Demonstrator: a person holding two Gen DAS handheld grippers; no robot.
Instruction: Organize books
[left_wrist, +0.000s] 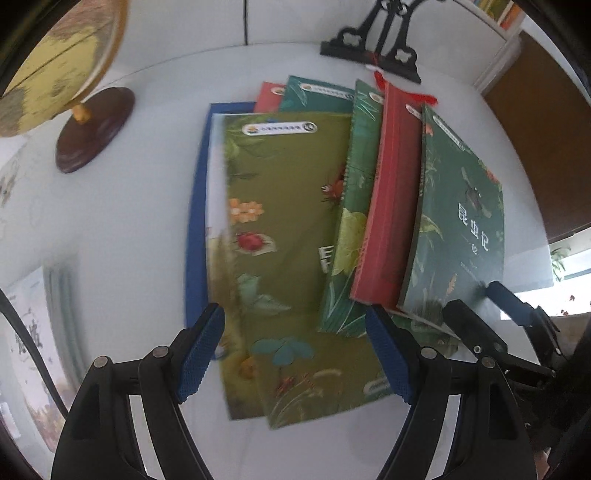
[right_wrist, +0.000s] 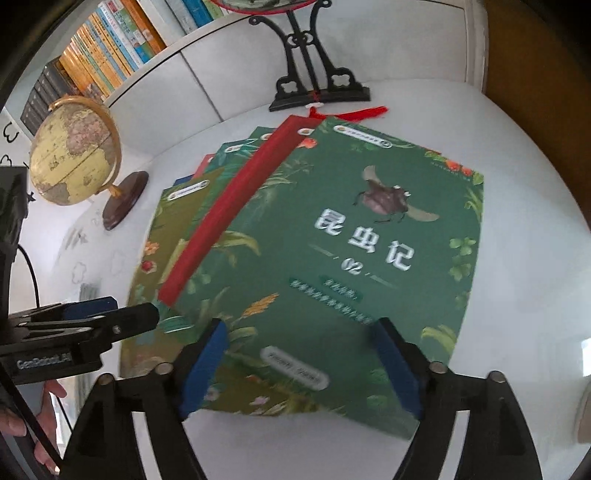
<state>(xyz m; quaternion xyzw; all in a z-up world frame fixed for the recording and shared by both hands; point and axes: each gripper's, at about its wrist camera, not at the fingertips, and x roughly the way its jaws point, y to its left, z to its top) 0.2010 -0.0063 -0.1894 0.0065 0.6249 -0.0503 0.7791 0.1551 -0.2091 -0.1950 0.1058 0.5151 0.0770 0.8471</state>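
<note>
A fanned pile of books lies on the white table (left_wrist: 129, 221). An olive-green book (left_wrist: 280, 229) with flowers and a ladybird rests on a blue one (left_wrist: 194, 236). To its right overlap a teal book (left_wrist: 354, 206), a red book (left_wrist: 391, 199) and a dark green beetle book (right_wrist: 351, 236) on top. My left gripper (left_wrist: 295, 317) hangs open over the near end of the olive-green book. My right gripper (right_wrist: 301, 328) is open above the near edge of the beetle book, its pads clear of the cover. In the left wrist view the right gripper (left_wrist: 480, 301) sits at the beetle book's corner (left_wrist: 458, 236).
A globe (right_wrist: 74, 151) on a dark round base stands at the left of the table. A black ornamental stand (right_wrist: 317, 85) with a red tassel (right_wrist: 362, 112) is behind the pile. A shelf of upright books (right_wrist: 107, 48) runs along the back left. A hand (right_wrist: 44, 417) shows at the lower left.
</note>
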